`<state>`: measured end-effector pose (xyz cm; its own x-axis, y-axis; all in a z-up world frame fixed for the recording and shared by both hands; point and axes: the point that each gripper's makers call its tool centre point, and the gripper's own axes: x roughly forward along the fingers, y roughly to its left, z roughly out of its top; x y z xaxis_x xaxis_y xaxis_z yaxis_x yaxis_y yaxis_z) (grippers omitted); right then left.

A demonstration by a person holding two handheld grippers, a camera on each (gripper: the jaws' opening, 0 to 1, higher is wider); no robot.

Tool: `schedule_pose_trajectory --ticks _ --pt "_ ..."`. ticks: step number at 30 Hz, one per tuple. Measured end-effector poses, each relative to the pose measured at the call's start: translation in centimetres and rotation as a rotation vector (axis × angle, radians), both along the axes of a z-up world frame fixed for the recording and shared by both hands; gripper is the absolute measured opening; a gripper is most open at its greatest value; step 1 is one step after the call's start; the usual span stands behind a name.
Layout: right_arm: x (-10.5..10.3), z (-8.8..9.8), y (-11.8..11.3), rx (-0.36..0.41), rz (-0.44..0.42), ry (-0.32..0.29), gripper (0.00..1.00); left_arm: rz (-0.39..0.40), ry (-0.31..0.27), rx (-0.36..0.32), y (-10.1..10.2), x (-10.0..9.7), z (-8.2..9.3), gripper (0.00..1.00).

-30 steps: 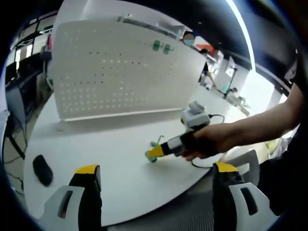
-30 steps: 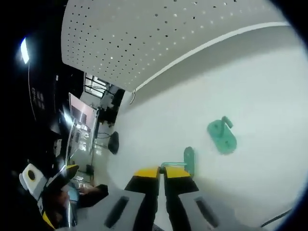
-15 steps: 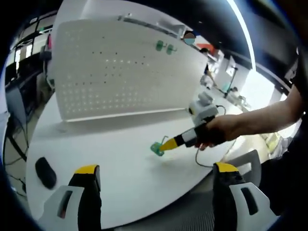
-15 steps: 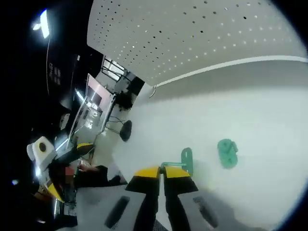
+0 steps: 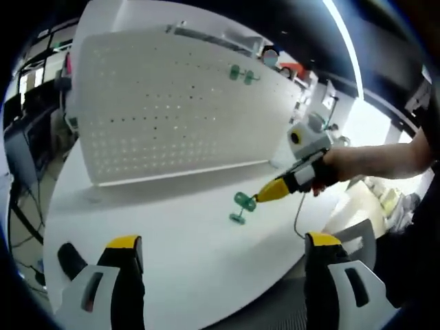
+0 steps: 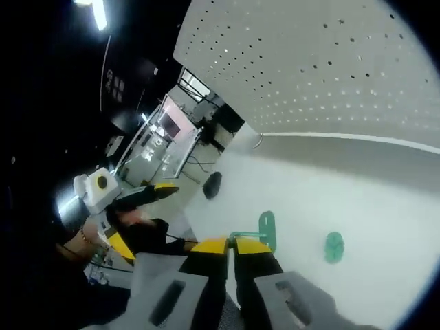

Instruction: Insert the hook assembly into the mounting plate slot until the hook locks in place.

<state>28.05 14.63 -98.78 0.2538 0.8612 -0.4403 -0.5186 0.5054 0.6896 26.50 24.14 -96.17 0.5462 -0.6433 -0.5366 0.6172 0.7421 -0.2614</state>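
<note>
Now, taking the white pegboard as my landmark:

Right gripper [image 5: 265,194]: I am holding it with its jaws pinched together on a green hook [image 5: 243,201], clamped by its wire stem with the round plate out in front; the right gripper view shows the same pinch [image 6: 230,242] and the hook [image 6: 267,227] just past the yellow tips.

Left gripper [image 5: 220,251]: I am keeping its jaws spread wide apart and empty, well back from the pegboard [image 5: 172,103] at the near edge of the white table [image 5: 172,234].

What has just changed: a second ago the right gripper was low on the table by the hook; now I am carrying the hook up off the surface and nearer the pegboard's lower right end. In the right gripper view the pegboard [image 6: 330,62] has grown and the table has dropped away.

What that means: I judge the pick is done and the carry is under way; the insertion into a pegboard hole is not yet begun.

Second green hook [image 6: 334,246]: it is lying on the table in front of the pegboard, apart from the one I am holding.

Left gripper view alone: two green hooks [image 5: 242,73] are already hanging near the pegboard's top right, and my hand [image 5: 357,161] is gripping the right tool.

Right gripper view alone: the black mouse-like object [image 6: 212,184] beyond the pegboard's far end, and the left gripper [image 6: 141,196] off to the side.
</note>
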Motion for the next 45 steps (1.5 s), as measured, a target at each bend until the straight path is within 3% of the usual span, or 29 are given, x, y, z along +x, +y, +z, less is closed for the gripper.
schedule_pose_trajectory --ticks 8,10,17,21,22,28,34,37,45 --pt "-3.9 3.5 1.7 0.056 0.239 -0.093 0.0 -0.016 0.019 -0.039 -0.2 0.7 0.7 0.97" --pt "-5.0 4.5 2.1 0.094 0.289 -0.093 0.0 -0.031 0.027 -0.054 -0.5 0.7 0.9 0.95" --pt "-7.7 6.2 2.7 0.12 0.438 -0.157 0.0 -0.12 0.082 -0.154 -2.9 -0.4 1.7 0.83" --pt "-8.1 6.8 2.9 0.14 0.465 -0.191 0.0 -0.152 0.103 -0.222 -4.0 -0.9 2.3 0.72" --pt "-8.1 6.9 2.9 0.146 0.466 -0.187 0.0 -0.176 0.139 -0.259 -4.6 -1.6 2.5 0.67" --pt "-8.6 7.5 3.1 0.164 0.508 -0.23 0.0 -0.204 0.169 -0.317 -5.5 -2.4 2.8 0.47" --pt "-9.8 8.5 3.5 0.198 0.561 -0.255 0.0 -0.202 0.234 -0.431 -6.0 -2.7 3.8 0.35" --pt "-9.7 8.7 3.6 0.201 0.565 -0.267 0.0 -0.229 0.249 -0.436 -6.3 -3.2 4.0 0.24" --pt "-9.6 8.9 3.5 0.203 0.575 -0.288 0.0 -0.252 0.29 -0.472 -6.7 -3.9 4.4 0.09"
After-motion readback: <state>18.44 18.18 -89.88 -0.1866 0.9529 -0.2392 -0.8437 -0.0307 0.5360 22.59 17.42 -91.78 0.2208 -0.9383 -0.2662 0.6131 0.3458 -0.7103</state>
